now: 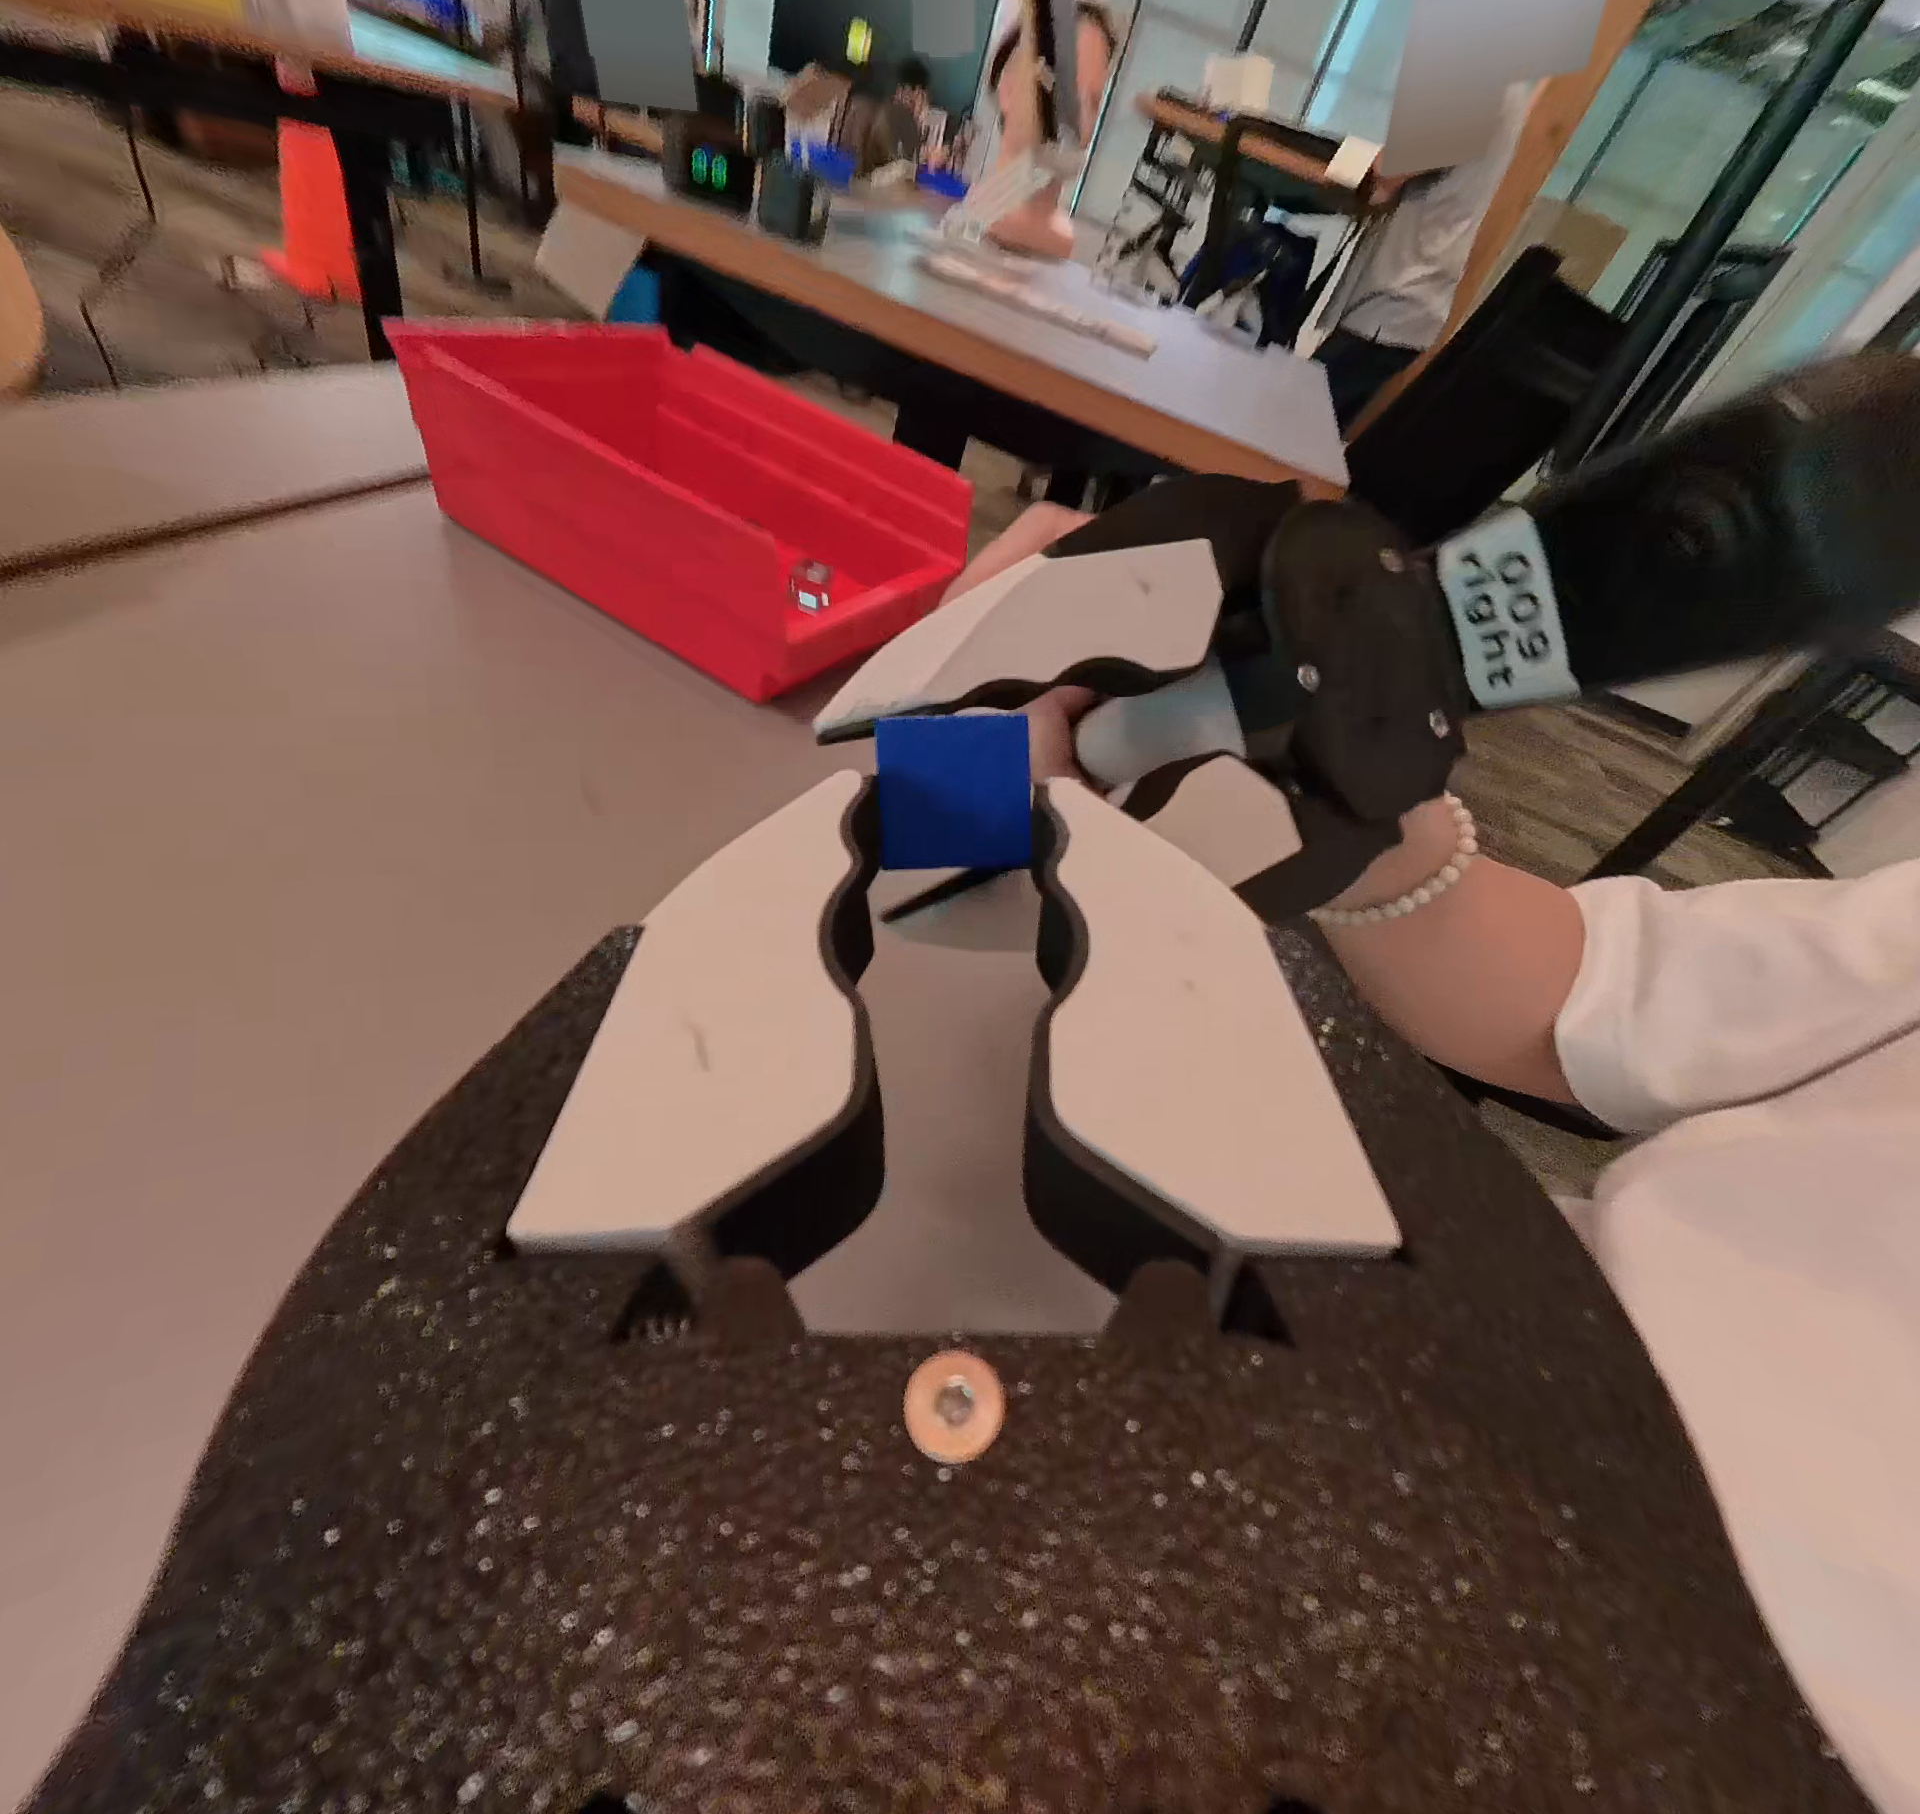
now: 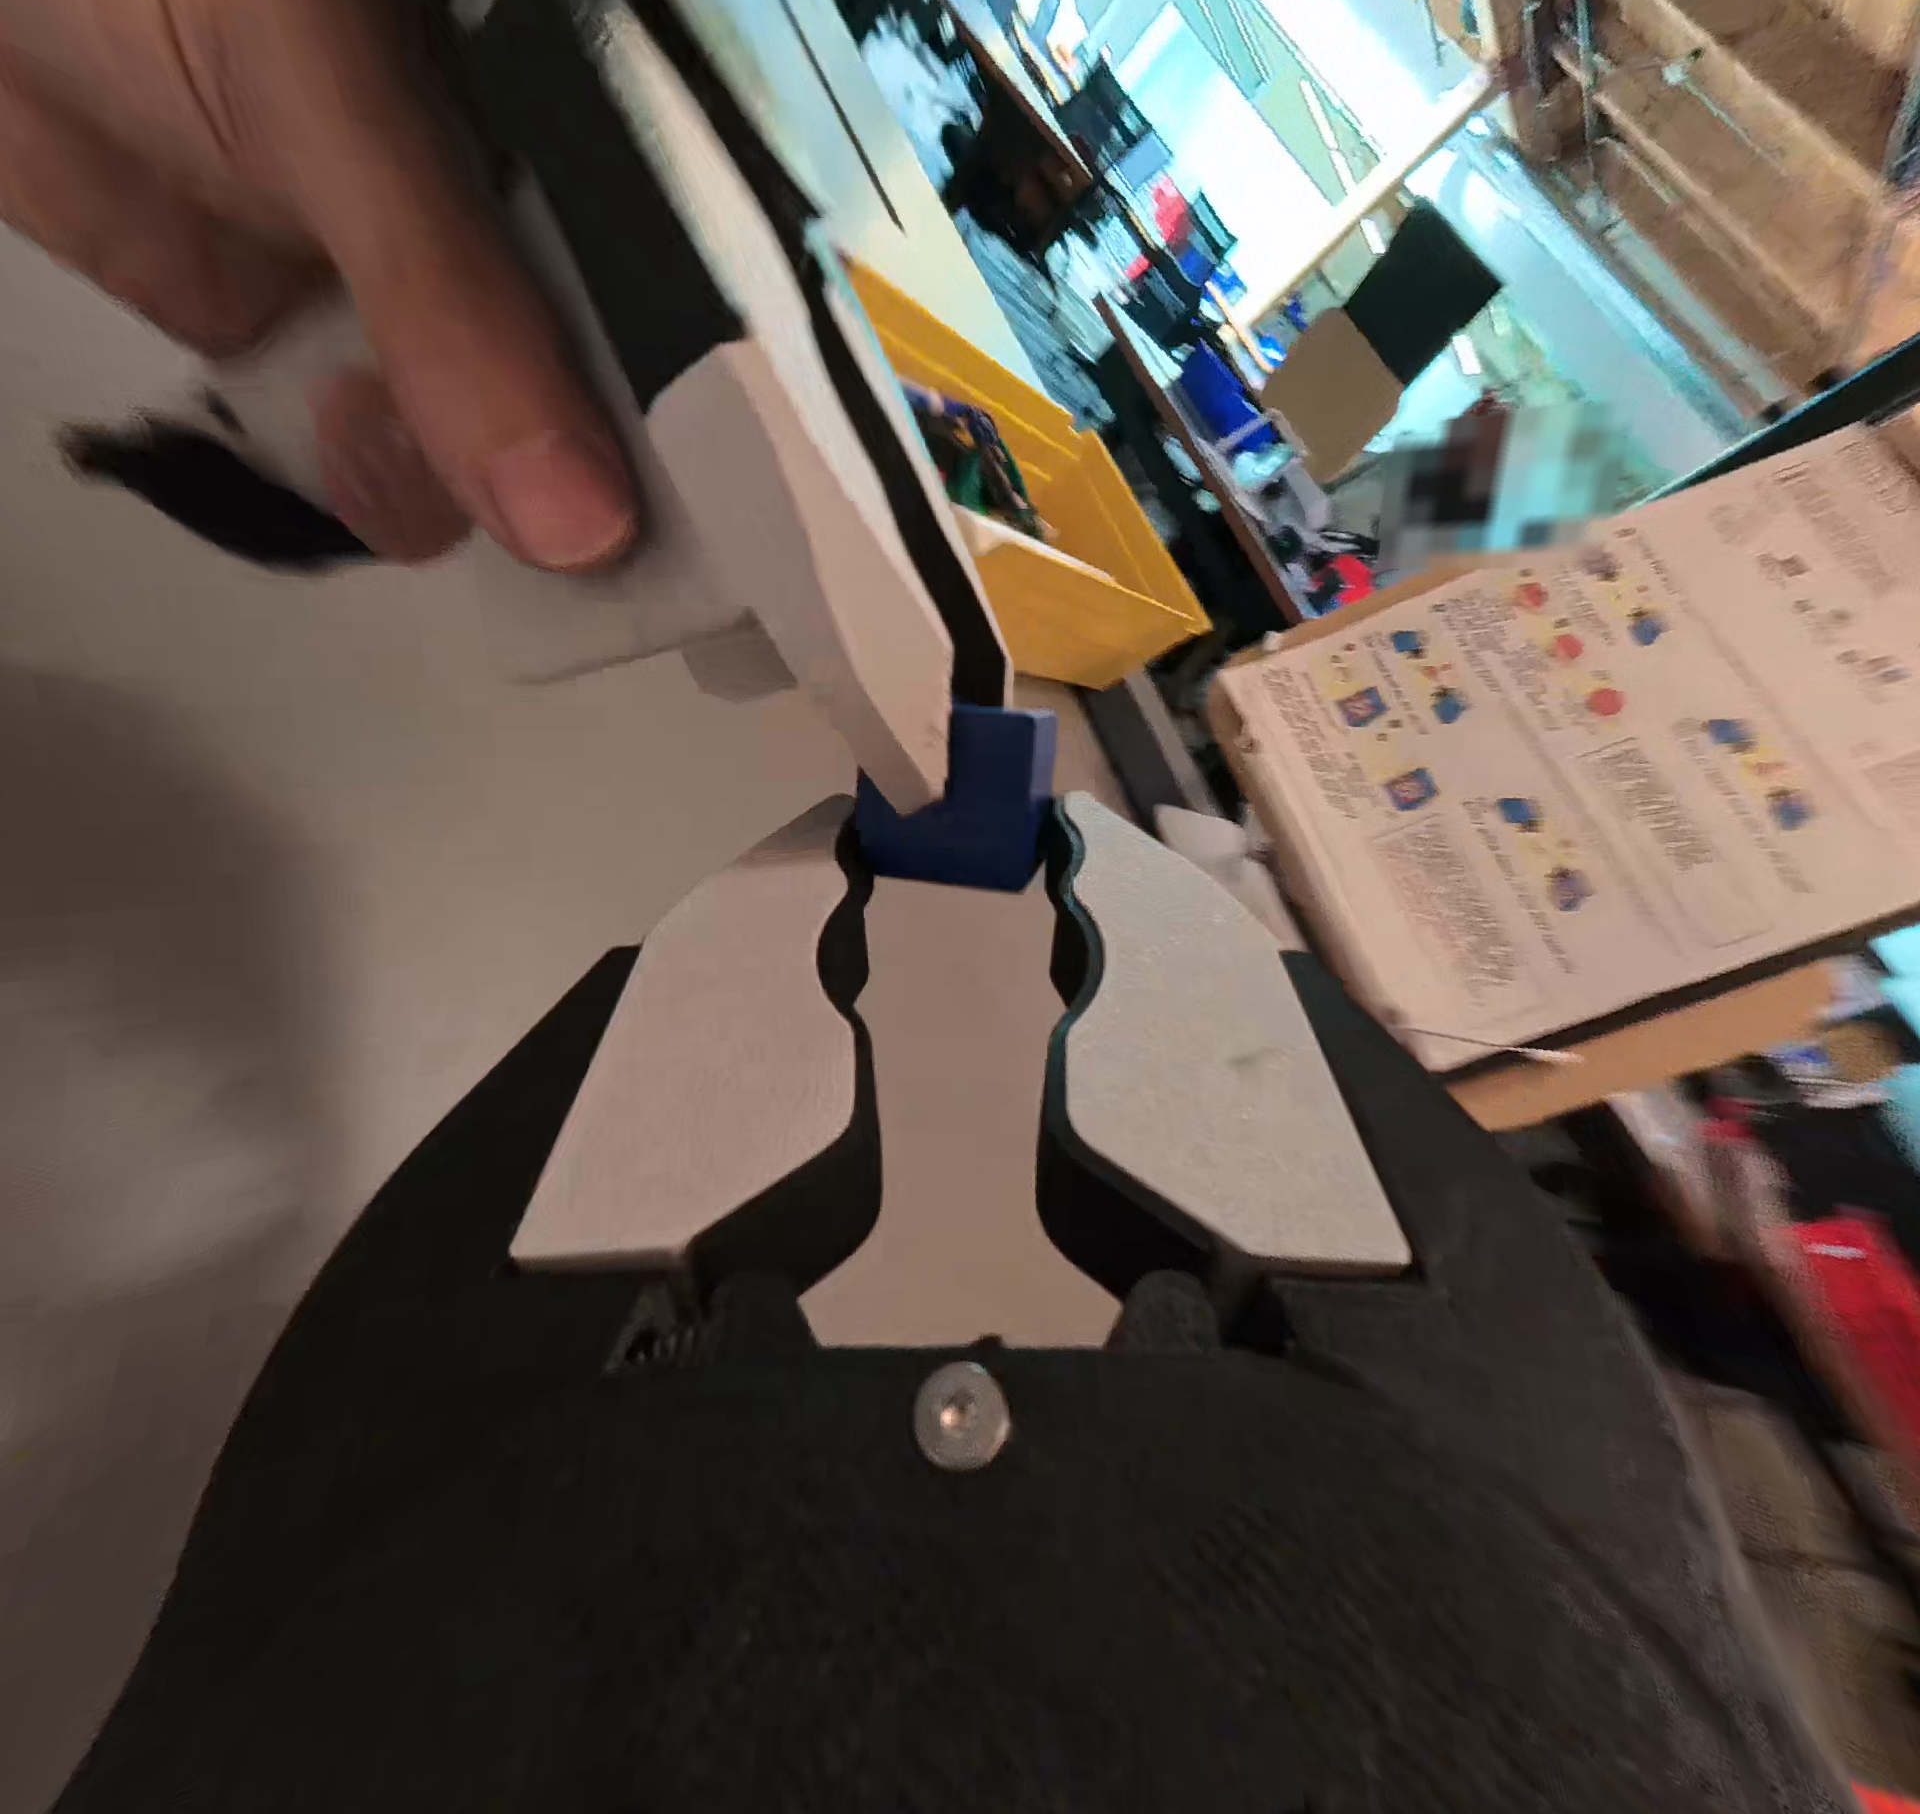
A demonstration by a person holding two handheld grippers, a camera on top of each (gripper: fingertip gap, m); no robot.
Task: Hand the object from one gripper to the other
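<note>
- You hold two grippers, one in each hand, and both meet on one blue block [image 1: 951, 790].
- Your left gripper [image 1: 951, 808] pinches the blue block between its two white fingertips, one pressed to each side of it, above the table.
- Your right gripper [image 2: 951, 845] also pinches the same block from its own side; in the left wrist view it comes in from the right, one finger lying along the block's top edge.
- In the right wrist view the block shows as a stepped shape, with the left gripper's finger [image 2: 831, 559] resting in its notch.
- One hand [image 2: 312, 237] shows in the right wrist view, wrapped around the left gripper's handle.
- One beaded bracelet [image 1: 1423, 881] circles the wrist behind the right gripper, beside a white sleeve [image 1: 1714, 995].
- One red bin [image 1: 675, 497] stands on the table beyond the grippers, well apart from them; one small clear cube [image 1: 808, 585] lies inside it near the open end.
- One yellow bin [image 2: 1049, 538] sits farther off in the right wrist view, holding things too blurred to tell.
- One printed sheet [image 2: 1579, 756] with coloured pictures lies on a cardboard box.
- The table [image 1: 260, 881] is smooth and pale grey.
- One orange cone [image 1: 312, 206] stands on the floor of a workshop room with long wooden-edged benches behind.
</note>
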